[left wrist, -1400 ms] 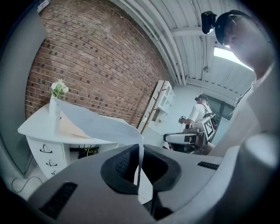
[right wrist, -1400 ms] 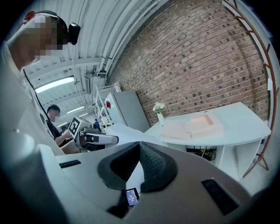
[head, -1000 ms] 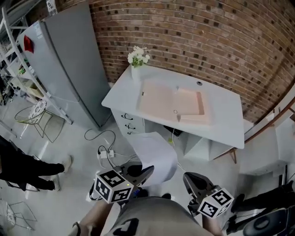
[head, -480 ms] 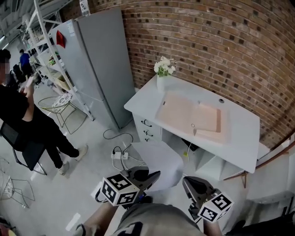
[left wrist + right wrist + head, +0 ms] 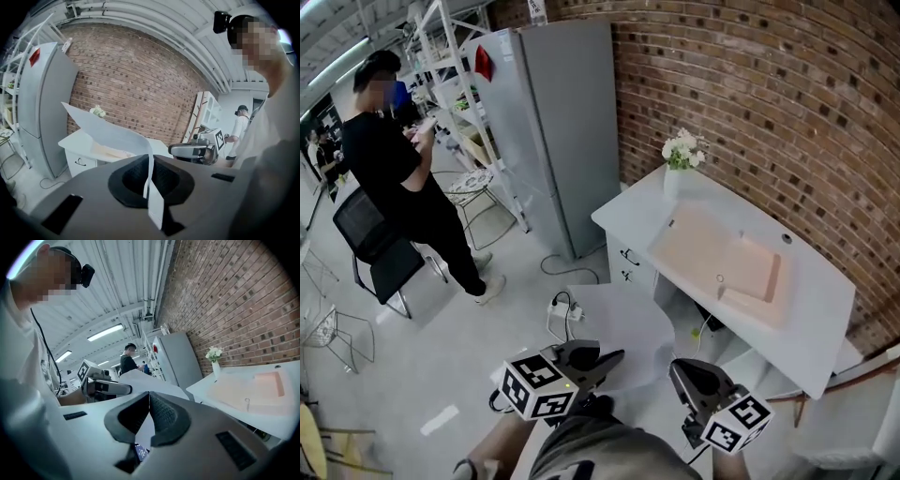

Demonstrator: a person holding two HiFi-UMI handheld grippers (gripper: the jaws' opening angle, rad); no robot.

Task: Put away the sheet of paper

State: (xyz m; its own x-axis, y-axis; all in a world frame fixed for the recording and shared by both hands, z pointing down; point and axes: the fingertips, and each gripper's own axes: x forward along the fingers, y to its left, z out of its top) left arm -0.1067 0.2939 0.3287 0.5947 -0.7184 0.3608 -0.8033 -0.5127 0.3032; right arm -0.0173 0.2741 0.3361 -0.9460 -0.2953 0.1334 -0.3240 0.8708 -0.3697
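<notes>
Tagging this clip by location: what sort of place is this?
Probably a loft-style workshop or studio: bare red brick wall, white metal storage shelving, and a tall grey refrigerator beside a white desk.

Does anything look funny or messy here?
The sheet of paper bends in a floppy curve, pinched by one edge in the left claw. A power strip with loose cables lies on the floor beside the white desk.

The head view has swung leftward. The white bench (image 5: 811, 328), which lay straight ahead, now sits ahead and right of the right gripper (image 5: 680, 370). The tall grey refrigerator (image 5: 562, 122) has shifted to ahead of the left gripper (image 5: 605, 358). A person in black clothes (image 5: 398, 187) has come fully into view far to its left, beside a black chair (image 5: 375, 253).
</notes>
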